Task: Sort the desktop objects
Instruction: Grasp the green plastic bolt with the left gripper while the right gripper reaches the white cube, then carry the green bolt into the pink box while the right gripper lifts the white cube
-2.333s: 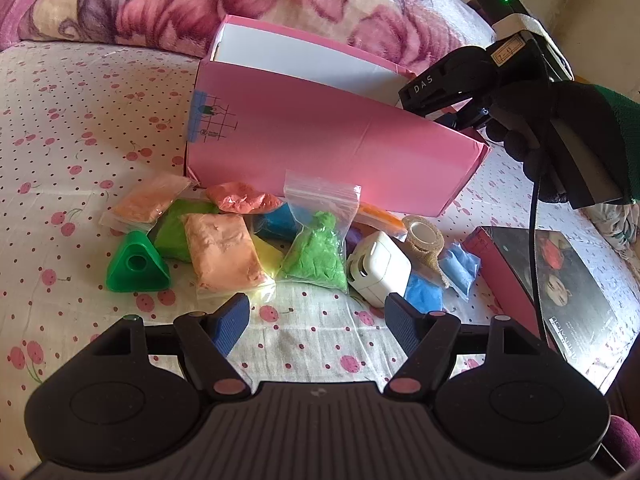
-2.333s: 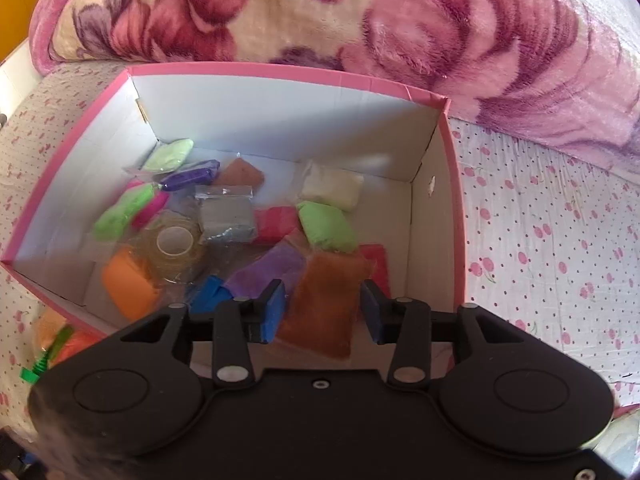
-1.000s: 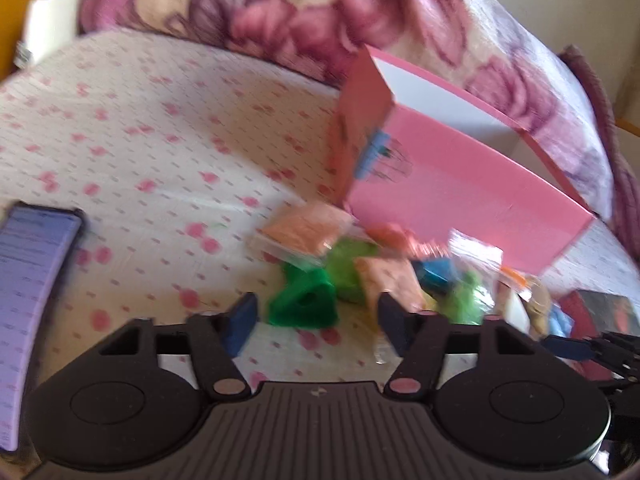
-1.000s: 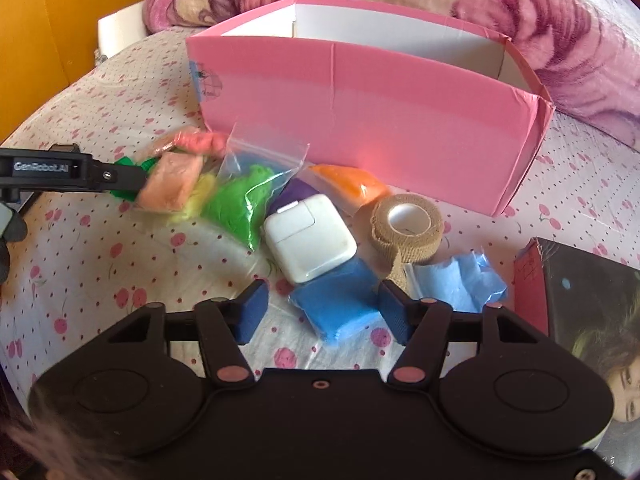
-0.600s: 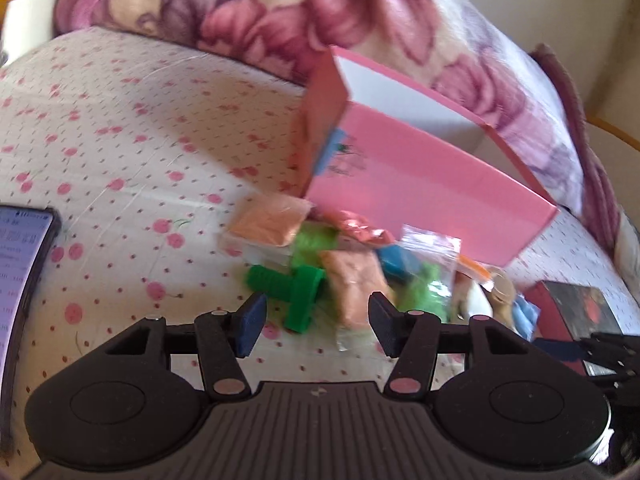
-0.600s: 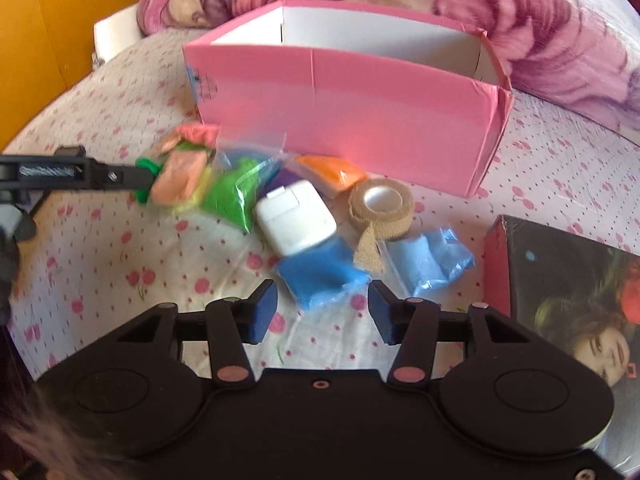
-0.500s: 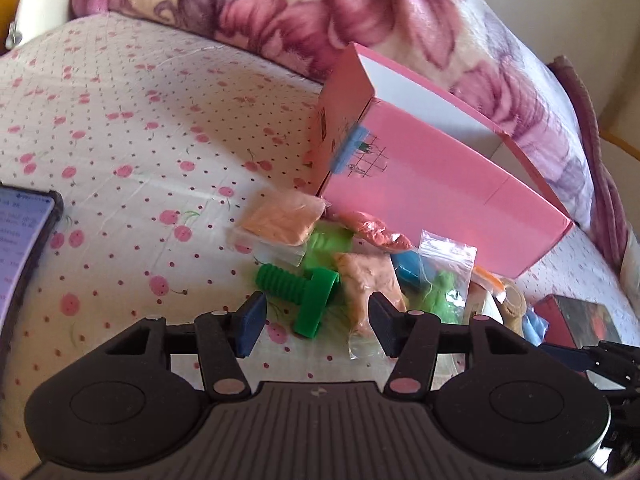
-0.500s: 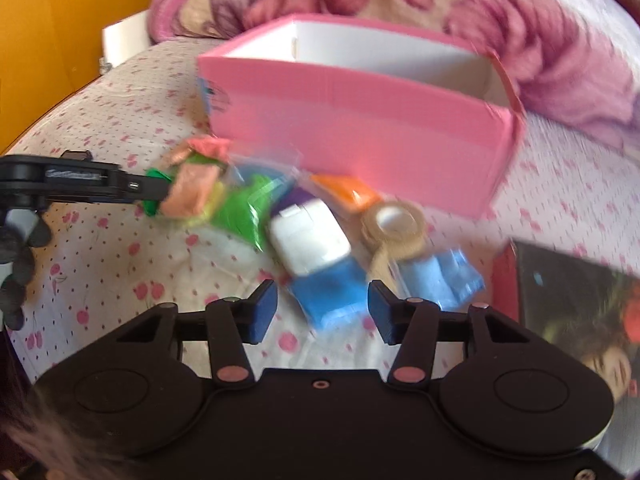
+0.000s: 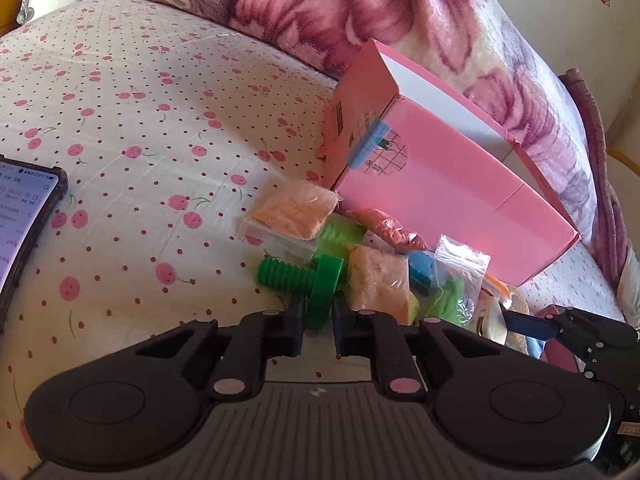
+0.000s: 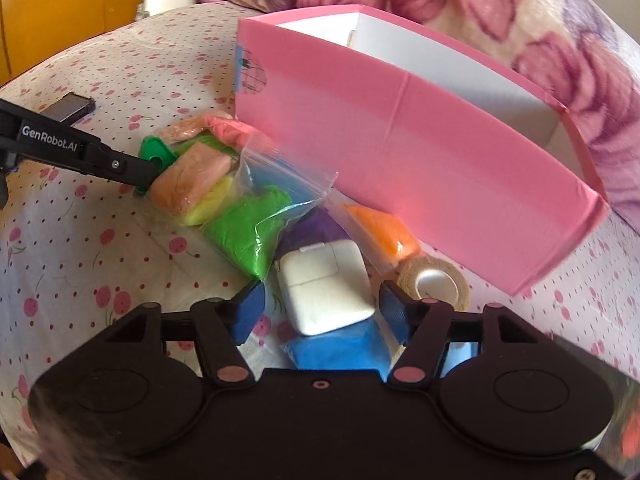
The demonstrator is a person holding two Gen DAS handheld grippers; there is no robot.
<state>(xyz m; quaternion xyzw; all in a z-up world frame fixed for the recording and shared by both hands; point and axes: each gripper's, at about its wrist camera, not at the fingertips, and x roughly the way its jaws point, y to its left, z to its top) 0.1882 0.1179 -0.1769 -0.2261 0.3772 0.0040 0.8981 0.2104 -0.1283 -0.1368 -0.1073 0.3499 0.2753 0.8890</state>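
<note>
My left gripper [image 9: 317,322] is shut on the flat head of a green plastic bolt [image 9: 304,280] lying on the cherry-print sheet; the bolt also shows in the right wrist view [image 10: 154,156]. Bags of coloured clay [image 9: 294,216] lie piled in front of the pink box [image 9: 440,188]. My right gripper [image 10: 322,314] is open, its fingers on either side of a white charger block [image 10: 324,282] that rests on a blue clay bag [image 10: 340,350]. A green clay bag [image 10: 248,232], an orange one [image 10: 378,236] and a tan tape roll [image 10: 434,284] lie around it.
A phone [image 9: 20,224] lies at the left edge of the sheet. A floral blanket [image 9: 360,12] is heaped behind the pink box [image 10: 420,152]. The left gripper's arm [image 10: 68,148] reaches in from the left in the right wrist view.
My left gripper has closed on the green bolt's head. My right gripper has moved forward and down until the white charger sits between its open fingers.
</note>
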